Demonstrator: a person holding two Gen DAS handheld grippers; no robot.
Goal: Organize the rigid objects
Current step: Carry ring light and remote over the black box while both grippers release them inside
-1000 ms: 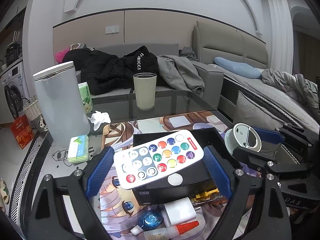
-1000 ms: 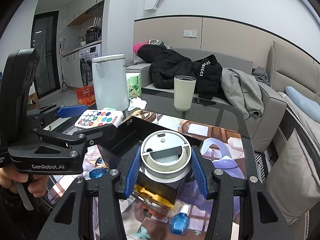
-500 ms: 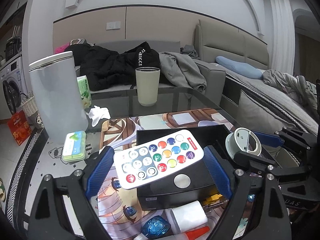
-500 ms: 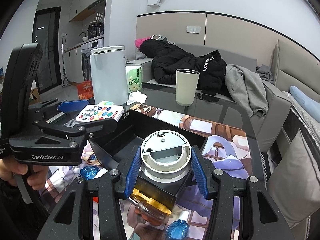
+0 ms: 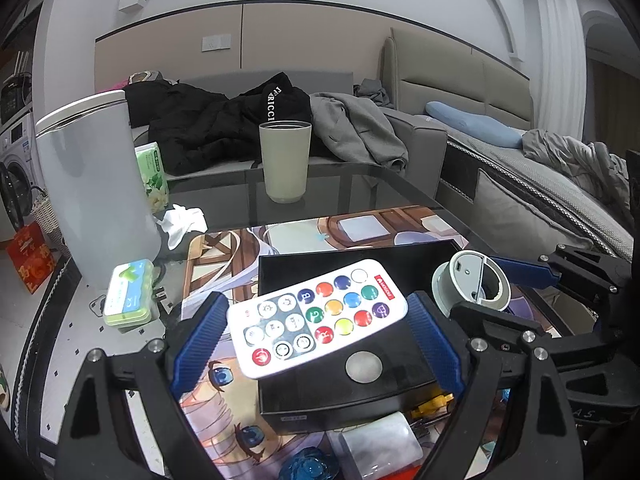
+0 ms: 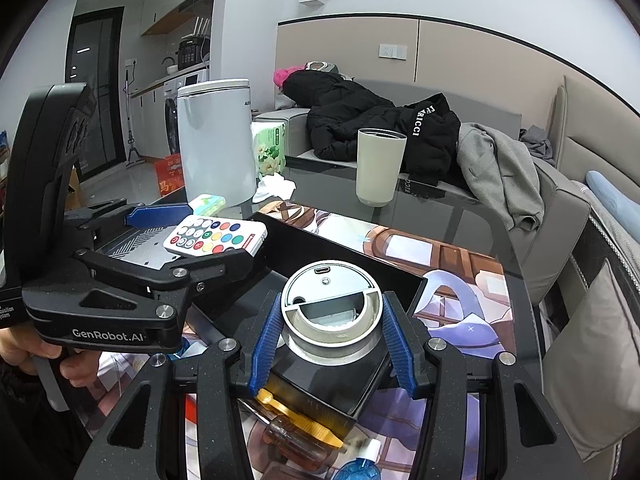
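My left gripper [image 5: 316, 332] is shut on a white remote with coloured buttons [image 5: 316, 316] and holds it over the near left part of an open black box [image 5: 344, 392]. The remote also shows in the right wrist view [image 6: 216, 236]. My right gripper [image 6: 330, 336] is shut on a round grey device [image 6: 330, 312] and holds it above the box's near right corner [image 6: 320, 384]. The device also shows in the left wrist view [image 5: 472, 284]. A round silver disc [image 5: 363, 367] lies in the box.
The box sits on a printed mat [image 5: 360, 228] on a glass table. A beige cup [image 5: 285, 160], white bin [image 5: 96, 184], tissue pack [image 5: 152, 172] and green case [image 5: 130, 298] stand beyond. Blue bottles [image 5: 308, 466], a white item [image 5: 380, 446] and an amber bottle [image 6: 292, 436] lie near me.
Both grippers have moved forward over the black box, each with its object still held. The box now sits closer beneath them.
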